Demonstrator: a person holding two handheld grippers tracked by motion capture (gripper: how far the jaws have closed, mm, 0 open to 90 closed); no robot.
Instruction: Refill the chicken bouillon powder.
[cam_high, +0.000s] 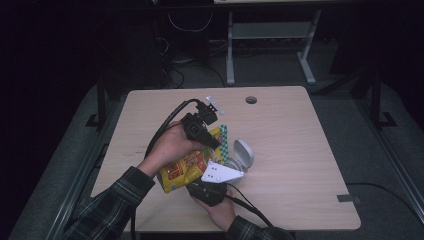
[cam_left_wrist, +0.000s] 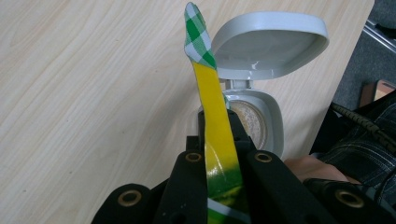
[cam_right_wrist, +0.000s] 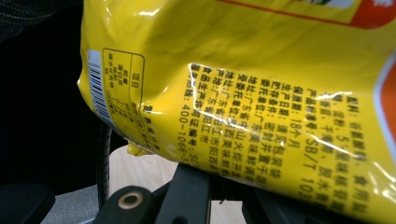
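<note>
Above the open box (cam_left_wrist: 254, 119) on the desk (cam_high: 280, 150), we are pinching the bag (cam_high: 186, 170) edgewise between both grippers' jaws, its sealed end pointing away.

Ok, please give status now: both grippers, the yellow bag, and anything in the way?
Left gripper shut on yellow bag edge. Right gripper under the bag, grip unclear. Grey container open on table, just beyond.

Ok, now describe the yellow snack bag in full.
The glossy yellow plastic snack bag is held above the wooden table, between both tools. The left tool is shut on its flat top seal, which ends in a green-and-white checked strip. The right tool meets its lower end. Black printed text and a barcode cover its back; red-orange graphics mark the front.
</note>
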